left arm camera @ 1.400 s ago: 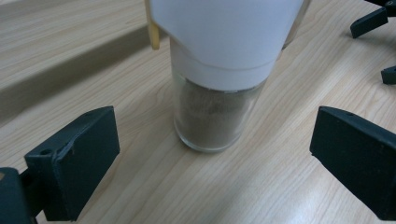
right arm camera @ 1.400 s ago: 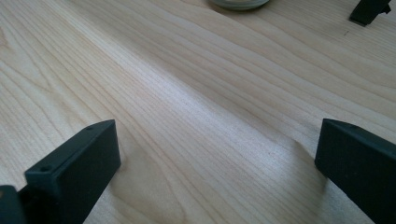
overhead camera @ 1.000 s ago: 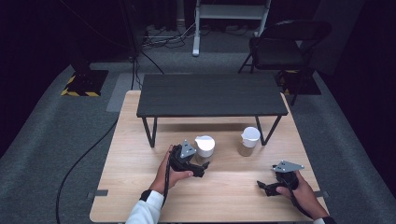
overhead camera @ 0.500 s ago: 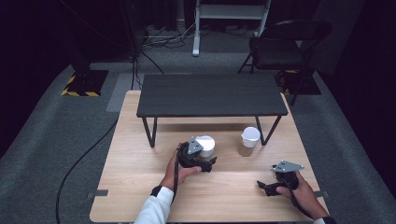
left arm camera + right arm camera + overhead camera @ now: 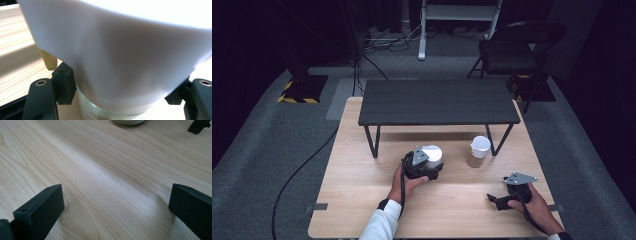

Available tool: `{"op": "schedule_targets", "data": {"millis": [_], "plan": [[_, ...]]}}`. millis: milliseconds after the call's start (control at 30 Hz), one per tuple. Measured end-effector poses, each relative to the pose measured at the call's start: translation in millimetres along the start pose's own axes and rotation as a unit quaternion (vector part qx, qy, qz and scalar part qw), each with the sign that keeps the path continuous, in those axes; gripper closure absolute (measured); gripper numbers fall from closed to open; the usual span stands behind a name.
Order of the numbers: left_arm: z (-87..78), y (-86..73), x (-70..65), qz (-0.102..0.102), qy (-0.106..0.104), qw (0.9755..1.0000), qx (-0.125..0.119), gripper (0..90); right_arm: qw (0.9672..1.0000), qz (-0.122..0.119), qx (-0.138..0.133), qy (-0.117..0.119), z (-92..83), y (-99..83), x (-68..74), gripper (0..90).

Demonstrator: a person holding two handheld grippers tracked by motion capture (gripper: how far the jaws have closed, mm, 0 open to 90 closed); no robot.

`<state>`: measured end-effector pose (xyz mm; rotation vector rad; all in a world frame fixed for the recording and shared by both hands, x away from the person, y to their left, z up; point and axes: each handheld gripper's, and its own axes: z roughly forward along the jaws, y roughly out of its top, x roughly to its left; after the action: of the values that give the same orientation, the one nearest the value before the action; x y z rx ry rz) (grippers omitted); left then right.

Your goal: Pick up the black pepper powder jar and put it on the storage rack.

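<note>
Right gripper (image 5: 497, 200) sat low on the near right of the table (image 5: 352, 210), jaws spread wide with bare wood between them in the right gripper view — holding nothing. Left gripper (image 5: 432, 169) was further in, near the table's middle, the hand (image 5: 404, 182) behind it. Its jaws had just been closing and were clamped on the white cup (image 5: 432, 155) — in the left gripper view the pads (image 5: 65, 82) pressed the cup's lower wall from both sides, the wall (image 5: 120, 55) dented inward between them. Under the white part a clear, greenish base (image 5: 100, 111) showed, resting at table level as far as I could tell. A small yellow piece (image 5: 48, 60) stuck out beside the cup on the left of that view; couldn't tell what it was. To the right of the cup and well apart stood a second cup (image 5: 478, 151), white top over a tan body, upright, just in front of the black bench (image 5: 437, 102). Bench spanned the far half of the table, on thin black legs. Beyond it: grey floor, a black chair (image 5: 512, 50), cables (image 5: 387, 37).
</note>
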<state>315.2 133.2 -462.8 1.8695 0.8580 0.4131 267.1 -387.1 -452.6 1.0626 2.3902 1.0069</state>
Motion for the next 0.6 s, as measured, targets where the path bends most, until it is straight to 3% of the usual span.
{"op": "schedule_targets", "data": {"millis": [167, 300, 600], "plan": [[-1.4, 2.7, -2.8, 0.007, 0.007, 0.9999, 0.003, 29.4, 1.0, 0.0, 0.0, 0.0, 0.0, 0.0, -0.1, 0.0], [-5.6, 3.6, -3.1, -0.001, 0.009, 0.9999, -0.005, 30.1, 1.0, 0.0, 0.0, 0.0, 0.0, 0.0, -0.1, 0.0], [-26.2, 18.9, -7.8, -0.002, 0.006, 0.9998, -0.016, 30.5, 1.0, -0.002, 0.0, 0.002, 0.2, 0.3, -0.9, 0.0]]}}
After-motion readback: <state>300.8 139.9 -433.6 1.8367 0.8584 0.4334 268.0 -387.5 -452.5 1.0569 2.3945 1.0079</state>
